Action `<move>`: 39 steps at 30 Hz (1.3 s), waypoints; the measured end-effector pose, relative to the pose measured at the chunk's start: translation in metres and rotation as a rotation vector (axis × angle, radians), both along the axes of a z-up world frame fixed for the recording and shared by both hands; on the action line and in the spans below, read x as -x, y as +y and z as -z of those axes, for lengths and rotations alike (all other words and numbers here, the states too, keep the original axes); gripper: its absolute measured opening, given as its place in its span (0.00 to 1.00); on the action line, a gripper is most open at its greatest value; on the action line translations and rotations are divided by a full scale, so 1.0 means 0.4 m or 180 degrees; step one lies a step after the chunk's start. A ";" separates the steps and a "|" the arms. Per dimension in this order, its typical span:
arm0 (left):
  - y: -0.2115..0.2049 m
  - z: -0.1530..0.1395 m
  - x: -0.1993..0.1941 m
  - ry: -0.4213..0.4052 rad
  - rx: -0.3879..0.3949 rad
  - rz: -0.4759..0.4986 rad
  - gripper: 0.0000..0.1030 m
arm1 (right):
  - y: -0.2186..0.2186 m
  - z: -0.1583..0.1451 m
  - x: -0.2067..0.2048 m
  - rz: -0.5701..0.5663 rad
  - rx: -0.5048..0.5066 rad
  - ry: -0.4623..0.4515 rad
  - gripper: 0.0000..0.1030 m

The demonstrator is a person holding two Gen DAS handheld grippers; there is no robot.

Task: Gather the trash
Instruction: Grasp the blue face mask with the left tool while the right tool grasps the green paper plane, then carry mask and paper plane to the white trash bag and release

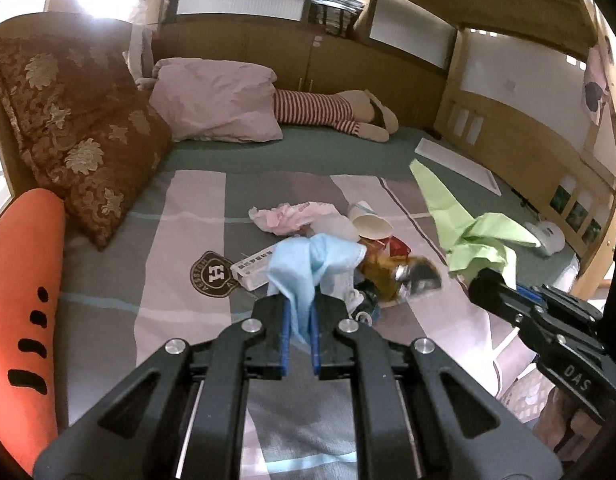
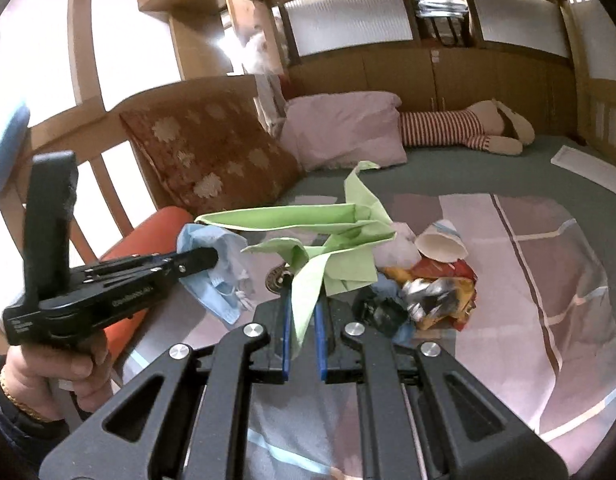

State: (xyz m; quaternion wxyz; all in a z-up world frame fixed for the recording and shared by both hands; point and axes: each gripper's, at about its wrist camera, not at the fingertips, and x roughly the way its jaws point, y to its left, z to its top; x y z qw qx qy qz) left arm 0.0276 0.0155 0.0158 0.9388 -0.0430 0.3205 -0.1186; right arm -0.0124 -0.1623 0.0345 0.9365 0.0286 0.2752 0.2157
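Beyond our fingers, the bed's striped cover [image 1: 188, 216], crest logo [image 1: 214, 274] ahead-left. Far left of our fingertips: orange carrot cushion [image 1: 26, 280], brown floral pillow [image 1: 80, 136] above it. Past the tips, pink pillow [image 1: 220, 100], striped plush toy [image 1: 332, 112] lying flat. White flat panel [image 1: 456, 162] far right, near wooden rail [image 1: 508, 120].

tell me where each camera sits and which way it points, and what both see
Left wrist: rides the left gripper, looking along its fingers across the bed; it pinches a blue face mask, with the right gripper alongside.
Right wrist: rides the right gripper, same direction; it pinches green paper, with the left gripper and hand showing.
Shared: paper cup, brown pillow.
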 end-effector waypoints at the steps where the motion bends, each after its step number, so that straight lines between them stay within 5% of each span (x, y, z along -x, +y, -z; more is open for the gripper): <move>1: -0.003 0.004 -0.001 0.0002 -0.0017 0.0010 0.08 | 0.003 0.004 -0.004 0.0001 -0.0003 0.0012 0.10; 30: -0.006 0.029 -0.005 0.0074 -0.0064 0.0014 0.09 | -0.004 0.026 -0.009 0.0081 0.0036 0.0131 0.10; 39: -0.031 0.031 -0.003 0.0074 -0.0006 0.0141 0.08 | -0.260 -0.041 0.186 0.0643 -0.0332 0.0046 0.10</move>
